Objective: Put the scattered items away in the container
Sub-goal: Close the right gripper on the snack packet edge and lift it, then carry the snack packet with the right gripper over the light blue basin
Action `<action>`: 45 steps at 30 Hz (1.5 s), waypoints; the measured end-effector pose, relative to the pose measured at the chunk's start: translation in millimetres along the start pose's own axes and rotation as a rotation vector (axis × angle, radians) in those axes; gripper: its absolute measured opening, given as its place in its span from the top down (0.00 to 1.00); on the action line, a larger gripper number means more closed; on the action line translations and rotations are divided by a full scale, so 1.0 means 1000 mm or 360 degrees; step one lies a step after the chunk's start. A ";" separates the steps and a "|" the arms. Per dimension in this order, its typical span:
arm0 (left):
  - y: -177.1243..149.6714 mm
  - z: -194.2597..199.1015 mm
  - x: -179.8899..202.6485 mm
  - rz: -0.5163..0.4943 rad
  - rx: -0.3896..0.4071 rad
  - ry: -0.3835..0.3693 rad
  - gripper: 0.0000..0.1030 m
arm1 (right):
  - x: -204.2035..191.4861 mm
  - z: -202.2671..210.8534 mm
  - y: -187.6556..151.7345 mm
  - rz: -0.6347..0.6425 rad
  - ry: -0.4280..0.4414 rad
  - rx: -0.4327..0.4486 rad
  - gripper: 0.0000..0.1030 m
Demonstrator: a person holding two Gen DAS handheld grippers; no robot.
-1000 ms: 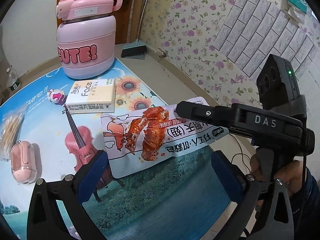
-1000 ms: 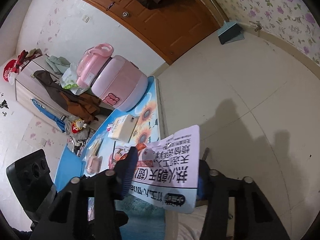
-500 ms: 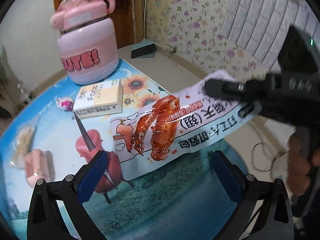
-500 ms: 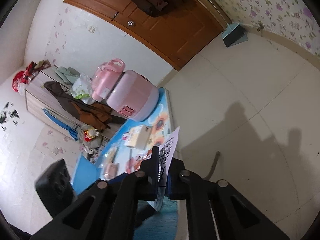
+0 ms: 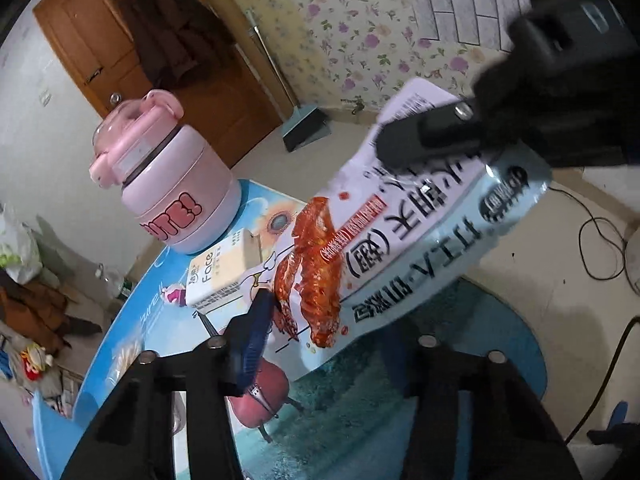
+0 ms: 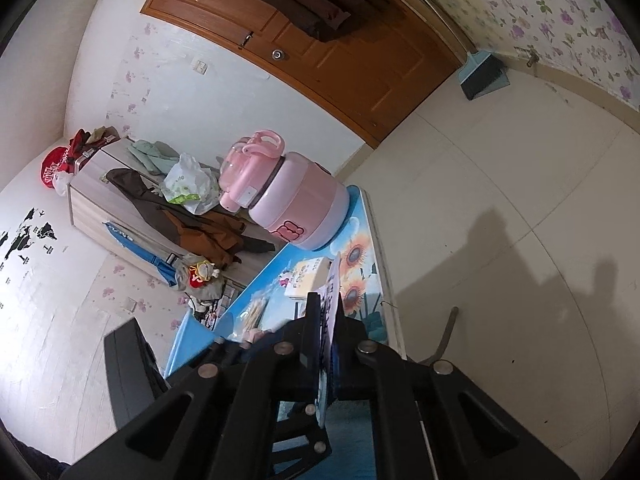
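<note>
Right gripper [image 6: 325,320] pinches a snack packet [image 5: 400,232] at its upper-right edge; left gripper [image 5: 320,332] jaws closing around its lower-left end; it looks light, floppy, slippery

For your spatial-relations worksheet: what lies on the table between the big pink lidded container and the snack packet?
A cream tissue box printed "Face", seen in the left wrist view.

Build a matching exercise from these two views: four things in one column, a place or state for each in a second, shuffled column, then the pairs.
1. snack packet
2. pink container
3. tissue pack
4. dustpan

A. on the floor by the flowered wall
B. lifted off the table, pinched by the right gripper
C. lying flat on the table
D. standing on the table, lid shut

1-B, 2-D, 3-C, 4-A
</note>
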State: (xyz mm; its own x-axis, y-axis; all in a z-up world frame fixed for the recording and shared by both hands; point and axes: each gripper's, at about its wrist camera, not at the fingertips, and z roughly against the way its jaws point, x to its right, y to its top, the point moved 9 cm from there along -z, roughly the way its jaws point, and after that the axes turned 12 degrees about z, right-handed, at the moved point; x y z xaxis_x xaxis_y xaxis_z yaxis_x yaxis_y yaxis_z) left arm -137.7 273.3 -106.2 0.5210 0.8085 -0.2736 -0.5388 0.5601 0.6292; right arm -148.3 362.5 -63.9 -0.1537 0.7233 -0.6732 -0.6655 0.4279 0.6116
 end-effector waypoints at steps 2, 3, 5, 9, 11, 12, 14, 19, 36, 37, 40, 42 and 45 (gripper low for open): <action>0.000 -0.001 0.002 -0.0026 0.0011 0.0033 0.65 | -0.003 0.003 0.001 0.0009 0.0004 0.0009 0.96; -0.002 -0.001 -0.002 -0.0028 0.0013 0.0043 0.67 | -0.003 0.004 0.002 0.0014 0.0001 0.0010 0.96; 0.000 -0.003 -0.003 -0.0005 0.0005 0.0031 0.67 | -0.004 0.006 0.002 0.0027 -0.0008 0.0009 0.96; 0.000 -0.001 -0.007 0.0040 -0.0002 0.0010 0.67 | -0.008 0.008 0.002 0.0031 0.0006 0.0017 0.96; 0.000 0.002 -0.007 0.0049 0.0005 0.0010 0.68 | -0.012 0.009 0.003 0.0043 0.0015 0.0022 0.96; 0.000 0.003 -0.008 0.0053 0.0010 0.0008 0.67 | -0.015 0.011 0.004 0.0051 0.0018 0.0025 0.96; 0.002 0.007 -0.008 0.0065 0.0021 0.0003 0.67 | -0.019 0.013 0.006 0.0063 0.0021 0.0029 0.96; 0.006 0.019 -0.013 0.0093 0.0055 -0.0007 0.67 | -0.028 0.021 0.010 0.0089 0.0023 0.0045 0.96; 0.013 0.091 -0.049 0.0218 0.0236 0.0042 0.67 | -0.107 0.058 0.019 0.0266 0.0081 0.0120 0.96; 0.012 0.097 -0.050 0.0224 0.0246 0.0045 0.67 | -0.115 0.061 0.019 0.0285 0.0084 0.0125 0.96; 0.010 0.114 -0.059 0.0261 0.0286 0.0057 0.67 | -0.135 0.068 0.018 0.0331 0.0093 0.0139 0.96; 0.009 0.124 -0.066 0.0287 0.0314 0.0063 0.67 | -0.150 0.073 0.018 0.0367 0.0101 0.0149 0.96; 0.005 0.139 -0.074 0.0320 0.0345 0.0076 0.67 | -0.168 0.078 0.015 0.0414 0.0110 0.0157 0.96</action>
State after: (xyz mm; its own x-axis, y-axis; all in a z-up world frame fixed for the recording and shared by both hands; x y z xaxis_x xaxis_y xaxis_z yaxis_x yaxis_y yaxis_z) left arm -87.5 191.1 18.3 0.3839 0.9097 -0.1582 -0.4714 0.3404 0.8136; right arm -75.6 290.1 90.9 -0.3615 0.7785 -0.5131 -0.5236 0.2858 0.8026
